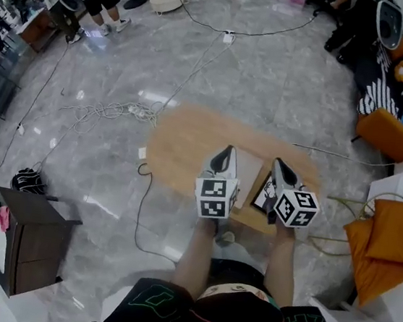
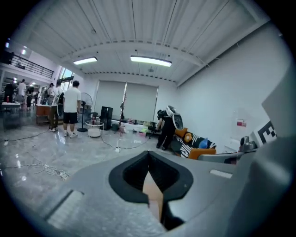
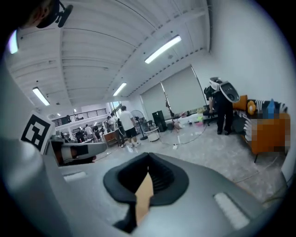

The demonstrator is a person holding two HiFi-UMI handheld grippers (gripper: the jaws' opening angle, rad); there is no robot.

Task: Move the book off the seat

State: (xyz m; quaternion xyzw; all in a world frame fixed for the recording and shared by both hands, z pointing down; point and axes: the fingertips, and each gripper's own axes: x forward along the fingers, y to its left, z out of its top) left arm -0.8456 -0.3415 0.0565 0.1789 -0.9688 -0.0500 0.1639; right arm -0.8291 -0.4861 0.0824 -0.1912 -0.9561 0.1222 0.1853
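Task not yet started: the book [image 1: 252,176] lies at the near edge of the wooden seat [image 1: 185,144], between the left hand-held gripper [image 1: 224,152] and right hand-held gripper [image 1: 280,164], each with jaws together and gripping nothing.

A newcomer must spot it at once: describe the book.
On the grey stone floor stands an oval wooden seat. At its near edge, between the left gripper and the right gripper, lies the book. It is a flat tan rectangle with a black-and-white patch on its right side, unlike the bare wood around it.
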